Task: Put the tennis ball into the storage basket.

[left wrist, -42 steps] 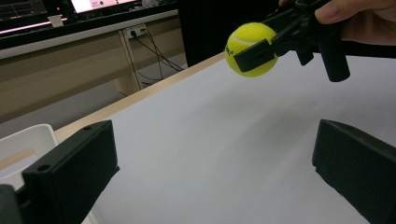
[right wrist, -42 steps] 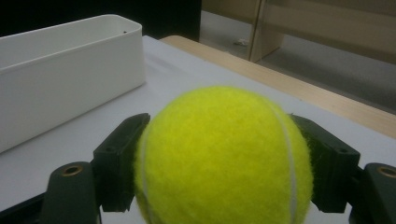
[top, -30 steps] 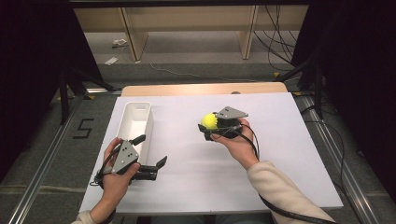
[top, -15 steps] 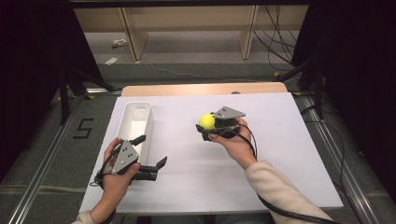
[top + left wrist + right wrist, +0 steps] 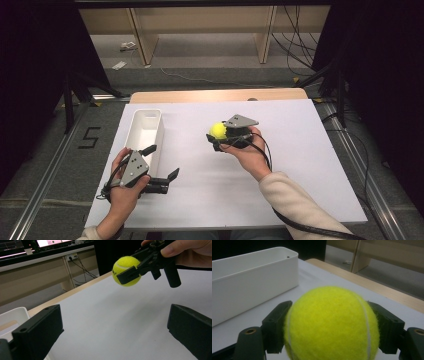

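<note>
**White-covered table with one bin**

The table (image 5: 300,165) has a white top surface, with a bare wooden edge (image 5: 220,95) showing along its far side. A long white bin (image 5: 145,131) lies directly on the white surface near the left edge, its long side running away from the person.

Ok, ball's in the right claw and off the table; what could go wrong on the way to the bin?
The tennis ball is pinched only at its sides by the right claw; being round, it could slip and roll away. The white bin is narrow, so a release off-centre might bounce out. The left claw is beside it.
</note>
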`<control>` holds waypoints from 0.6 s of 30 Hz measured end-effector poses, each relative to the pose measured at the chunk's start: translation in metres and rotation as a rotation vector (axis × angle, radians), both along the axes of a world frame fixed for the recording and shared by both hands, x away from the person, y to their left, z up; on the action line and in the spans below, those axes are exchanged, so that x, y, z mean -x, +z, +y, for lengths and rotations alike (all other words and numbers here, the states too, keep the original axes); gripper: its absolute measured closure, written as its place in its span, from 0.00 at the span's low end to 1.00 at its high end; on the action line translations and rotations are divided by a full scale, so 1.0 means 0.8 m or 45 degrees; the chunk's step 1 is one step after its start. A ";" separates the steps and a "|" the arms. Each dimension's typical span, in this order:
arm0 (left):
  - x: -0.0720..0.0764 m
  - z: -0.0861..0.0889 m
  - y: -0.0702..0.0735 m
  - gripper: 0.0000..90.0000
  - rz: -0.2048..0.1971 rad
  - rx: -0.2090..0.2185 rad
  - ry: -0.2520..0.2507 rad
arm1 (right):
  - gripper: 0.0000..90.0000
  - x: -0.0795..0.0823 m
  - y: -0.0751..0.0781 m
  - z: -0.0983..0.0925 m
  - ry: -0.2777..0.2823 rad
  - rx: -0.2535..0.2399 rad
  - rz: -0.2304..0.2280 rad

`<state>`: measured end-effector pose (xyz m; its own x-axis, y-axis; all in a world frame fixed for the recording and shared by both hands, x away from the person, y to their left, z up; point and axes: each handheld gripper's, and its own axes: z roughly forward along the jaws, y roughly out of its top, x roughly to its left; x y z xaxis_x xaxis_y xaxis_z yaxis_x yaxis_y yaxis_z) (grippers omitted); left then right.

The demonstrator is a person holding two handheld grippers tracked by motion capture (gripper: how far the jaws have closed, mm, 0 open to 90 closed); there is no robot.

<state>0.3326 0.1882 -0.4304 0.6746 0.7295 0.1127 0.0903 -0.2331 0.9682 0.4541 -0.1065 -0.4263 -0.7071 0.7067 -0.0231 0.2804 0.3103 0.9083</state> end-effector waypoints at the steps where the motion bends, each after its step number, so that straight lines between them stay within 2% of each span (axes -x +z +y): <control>1: 0.000 0.000 0.000 0.00 0.000 0.000 0.000 | 0.29 0.000 0.000 0.001 0.000 0.000 0.000; 18: 0.000 0.000 0.000 0.00 0.000 0.000 -0.005 | 0.29 -0.002 0.001 0.008 0.010 -0.001 -0.006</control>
